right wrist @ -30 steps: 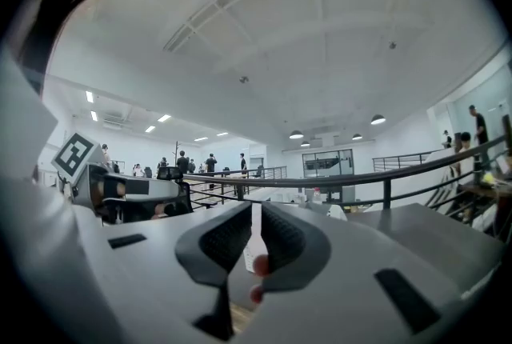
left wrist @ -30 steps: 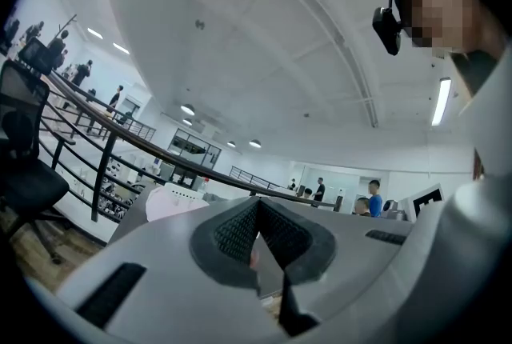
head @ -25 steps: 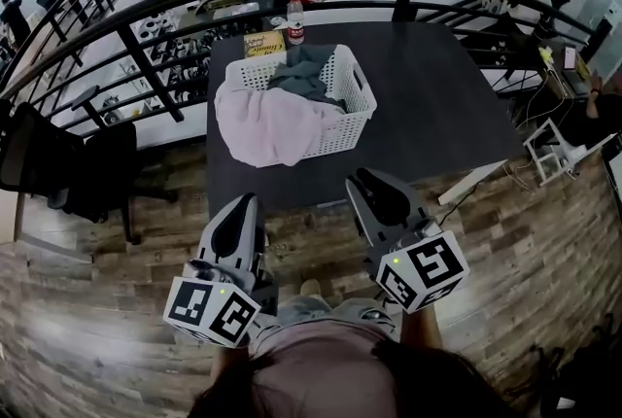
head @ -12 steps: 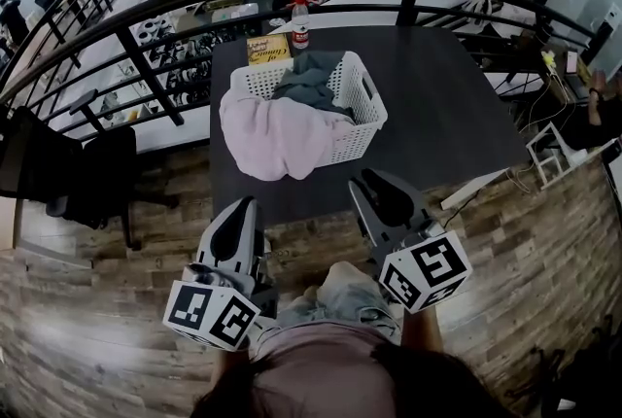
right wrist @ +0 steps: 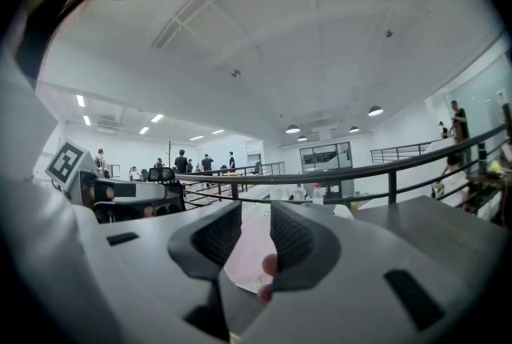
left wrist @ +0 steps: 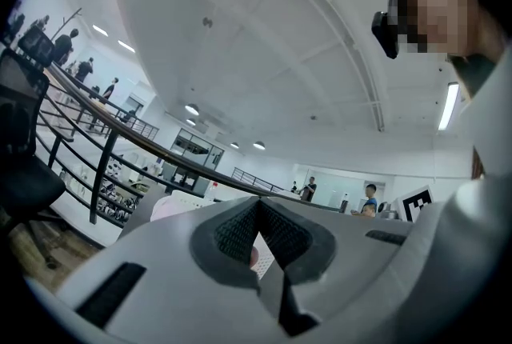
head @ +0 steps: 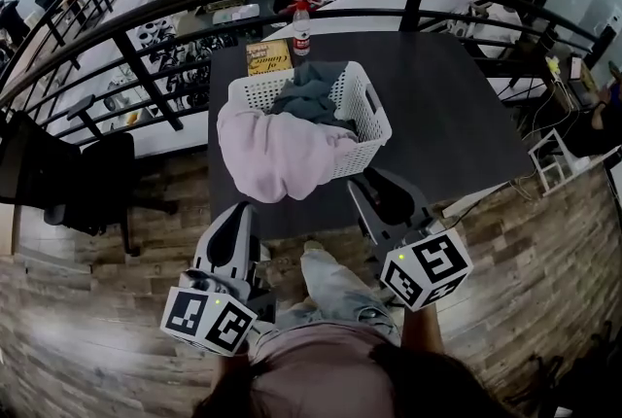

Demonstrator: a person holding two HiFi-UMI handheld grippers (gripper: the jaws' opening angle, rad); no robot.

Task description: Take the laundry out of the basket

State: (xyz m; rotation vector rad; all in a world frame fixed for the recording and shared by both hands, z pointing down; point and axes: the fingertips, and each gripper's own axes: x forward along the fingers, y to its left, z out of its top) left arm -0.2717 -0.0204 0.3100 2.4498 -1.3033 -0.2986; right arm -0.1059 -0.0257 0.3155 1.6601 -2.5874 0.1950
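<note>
Nothing has come out of the white laundry basket (head: 367, 126) yet; the whole task is still to do. The basket stands on the dark table (head: 457, 105), toward its left edge and a little back from the near edge. A pink cloth (head: 277, 154) spills over the basket's near-left rim and hangs down the outside wall to the tabletop. A grey-blue garment (head: 309, 95) lies heaped inside, toward the far wall. Behind the basket, at the table's far edge, stand a bottle with a red label (head: 300, 29) and a flat yellow packet (head: 267, 57). Neither belongs to the job.

Both tools are held level and point at the basket from the near side. The left gripper (head: 240, 210) sits about at the table's near edge, below the hanging pink cloth and apart from it. Its jaws are pressed together at the tips, with nothing between them. The right gripper (head: 365, 179) reaches over the near edge, close to the basket's near-right corner without touching it. Its jaws have just been opening and stand a little apart. Nothing is between them, though the pink cloth shows through the gap farther off.

As I judge it, this is the approach. The pink cloth is the nearest and loosest piece, so it is the likely first take, and the grey-blue garment would follow.
</note>
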